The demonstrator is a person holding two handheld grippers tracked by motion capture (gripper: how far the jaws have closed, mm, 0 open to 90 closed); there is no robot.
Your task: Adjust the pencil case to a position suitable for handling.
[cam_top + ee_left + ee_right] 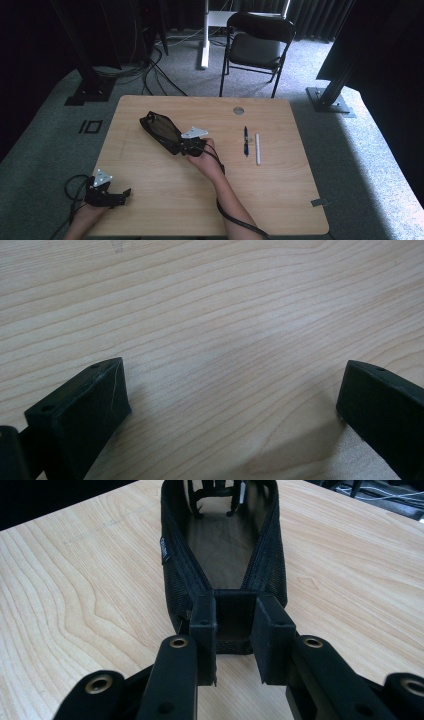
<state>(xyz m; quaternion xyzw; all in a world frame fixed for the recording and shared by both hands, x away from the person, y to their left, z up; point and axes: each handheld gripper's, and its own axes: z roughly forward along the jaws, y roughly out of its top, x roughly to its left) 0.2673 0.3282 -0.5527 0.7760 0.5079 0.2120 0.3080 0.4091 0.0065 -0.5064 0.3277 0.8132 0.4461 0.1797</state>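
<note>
High view: a black mesh pouch [161, 129] lies open at table [150, 200] centre, its inside too dark to read; right gripper [186, 146] clamps its 5 o'clock end. Left gripper view: jaws apart over bare wood. Right gripper view: the pouch [220, 545], gaping at 12 o'clock, looks empty.

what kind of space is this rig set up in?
Looks like a lab or studio recording bay, not a home. A lone wooden table stands on grey carpet, ringed by black curtains and black frame stands bolted to floor plates, with cables trailing across the floor and a folding chair behind.
</note>
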